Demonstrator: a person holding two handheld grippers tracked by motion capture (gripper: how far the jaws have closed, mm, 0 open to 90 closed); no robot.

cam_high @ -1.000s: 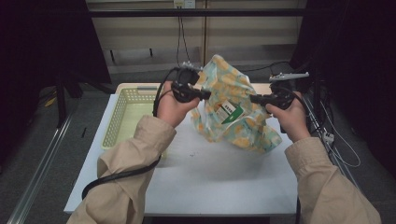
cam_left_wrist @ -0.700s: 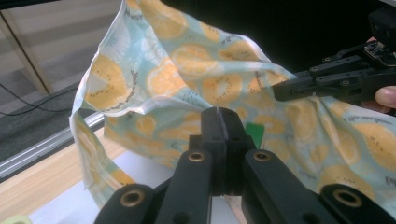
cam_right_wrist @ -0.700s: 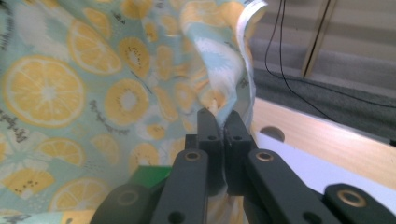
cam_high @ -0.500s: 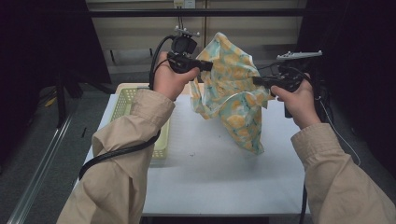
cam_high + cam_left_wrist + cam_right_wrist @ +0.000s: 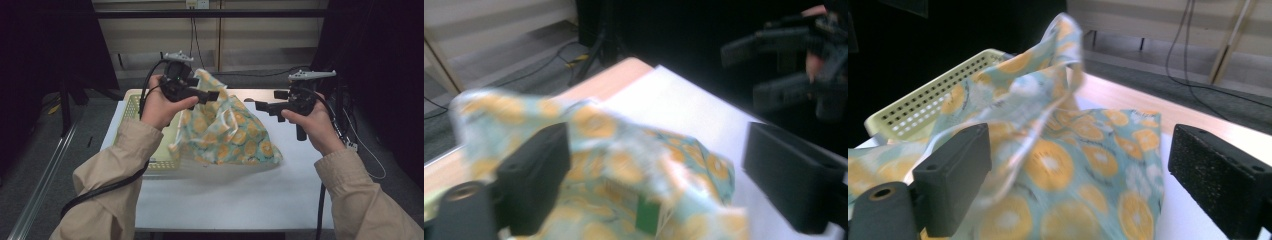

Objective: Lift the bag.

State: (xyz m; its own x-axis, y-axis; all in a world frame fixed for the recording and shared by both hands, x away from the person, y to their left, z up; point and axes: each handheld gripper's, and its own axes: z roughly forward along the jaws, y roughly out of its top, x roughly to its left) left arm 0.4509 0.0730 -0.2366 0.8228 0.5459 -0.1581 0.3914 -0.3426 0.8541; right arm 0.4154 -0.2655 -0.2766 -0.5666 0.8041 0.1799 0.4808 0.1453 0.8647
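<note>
Lying below both open hand-held grippers, patterned cloth [image 5: 227, 132], on table [image 5: 250, 195]

Cloth [image 5: 227, 132] on table [image 5: 300, 200], basket [image 5: 150, 127] at its left

I see tan jacket sleeves on both forearms. Each hand grips a black pistol-shaped tool: the left gripper [image 5: 212, 95] and right gripper [image 5: 261, 106], each topped by a grey three-cornered plate. A thick black cable trails from the left one toward seven o'clock. Blocky matte fingers [image 5: 1215, 180] look grainy.
</note>
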